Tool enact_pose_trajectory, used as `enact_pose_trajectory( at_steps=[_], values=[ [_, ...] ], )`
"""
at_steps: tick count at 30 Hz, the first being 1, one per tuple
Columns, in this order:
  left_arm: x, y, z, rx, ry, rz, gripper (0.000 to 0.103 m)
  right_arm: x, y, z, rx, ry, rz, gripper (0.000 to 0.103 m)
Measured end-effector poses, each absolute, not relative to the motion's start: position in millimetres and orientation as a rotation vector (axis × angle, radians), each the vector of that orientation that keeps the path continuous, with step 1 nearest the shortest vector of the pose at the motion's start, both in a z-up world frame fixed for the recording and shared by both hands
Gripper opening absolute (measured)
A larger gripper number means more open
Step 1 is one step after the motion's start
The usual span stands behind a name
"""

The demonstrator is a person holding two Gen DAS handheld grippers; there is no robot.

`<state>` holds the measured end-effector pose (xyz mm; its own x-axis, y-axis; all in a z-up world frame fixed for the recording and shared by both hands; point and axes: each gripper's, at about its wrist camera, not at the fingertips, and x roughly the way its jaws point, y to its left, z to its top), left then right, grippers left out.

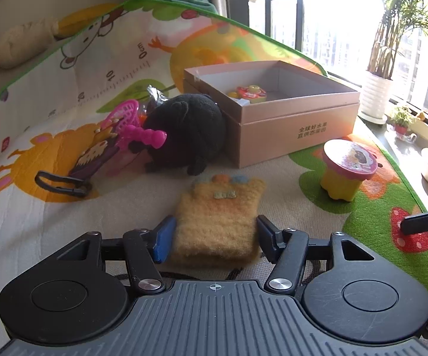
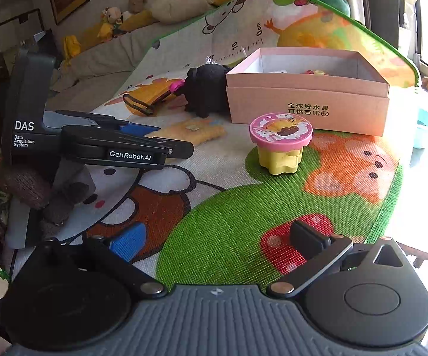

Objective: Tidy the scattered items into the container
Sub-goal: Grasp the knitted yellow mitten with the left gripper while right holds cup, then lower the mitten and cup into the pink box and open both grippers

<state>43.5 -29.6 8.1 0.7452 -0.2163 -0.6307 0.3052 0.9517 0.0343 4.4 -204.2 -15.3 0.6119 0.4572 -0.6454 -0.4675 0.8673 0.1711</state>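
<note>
The yellow felt pouch (image 1: pixel 218 222) is clamped across its width by the left gripper (image 1: pixel 214 238), long axis pointing towards the pink box (image 1: pixel 300 118) beyond; the right gripper (image 2: pixel 217 243) is spread empty, nearer the toy cup (image 2: pixel 280 145).

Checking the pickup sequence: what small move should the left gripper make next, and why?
Probably lift the yellow felt pouch and carry it toward the pink box. The left gripper has its jaws closed against the pouch's sides, it lies on the mat, and the box is open.
</note>
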Motion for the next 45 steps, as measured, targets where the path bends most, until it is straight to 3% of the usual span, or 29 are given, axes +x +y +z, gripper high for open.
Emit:
enact_pose_trajectory(
  at_steps=[7, 9, 11, 13, 19, 21, 25, 28, 30, 32, 36, 45],
  values=[
    [-12, -24, 18, 0.114, 0.712, -0.297, 0.065, 9, -205, -11, -0.055, 0.75, 0.579, 0.103],
    [-21, -18, 22, 0.086, 0.713, -0.285, 0.084, 14, -208, -5, -0.045, 0.716, 0.554, 0.103],
    [-27, -14, 24, 0.056, 0.703, -0.271, 0.095, 23, -207, 1, -0.062, 0.661, 0.49, 0.103],
    [-28, -12, 26, 0.037, 0.694, -0.263, 0.095, 38, -205, 3, -0.071, 0.642, 0.467, 0.102],
    [-27, -15, 23, 0.042, 0.704, -0.281, 0.096, 84, -194, -8, -0.099, 0.67, 0.416, 0.071],
    [-25, -18, 21, 0.063, 0.703, -0.281, 0.096, 87, -195, -8, -0.103, 0.676, 0.405, 0.047],
    [-12, -25, 12, 0.109, 0.716, -0.285, 0.096, 73, -205, -2, -0.078, 0.667, 0.402, 0.043],
    [-5, -32, 5, 0.131, 0.716, -0.288, 0.093, 53, -212, 4, -0.09, 0.649, 0.405, 0.043],
    [-6, -36, 6, 0.141, 0.698, -0.296, 0.076, 39, -216, 7, -0.104, 0.638, 0.403, 0.043],
    [-8, -39, 7, 0.144, 0.694, -0.303, 0.067, 26, -221, 10, -0.11, 0.629, 0.406, 0.043],
    [-20, -49, 12, 0.202, 0.682, -0.334, 0.062, 10, -228, 15, -0.118, 0.619, 0.413, 0.043],
    [-21, -71, 48, 0.251, 0.605, -0.422, 0.062, 1, -245, 33, -0.111, 0.61, 0.432, 0.043]
  ],
)
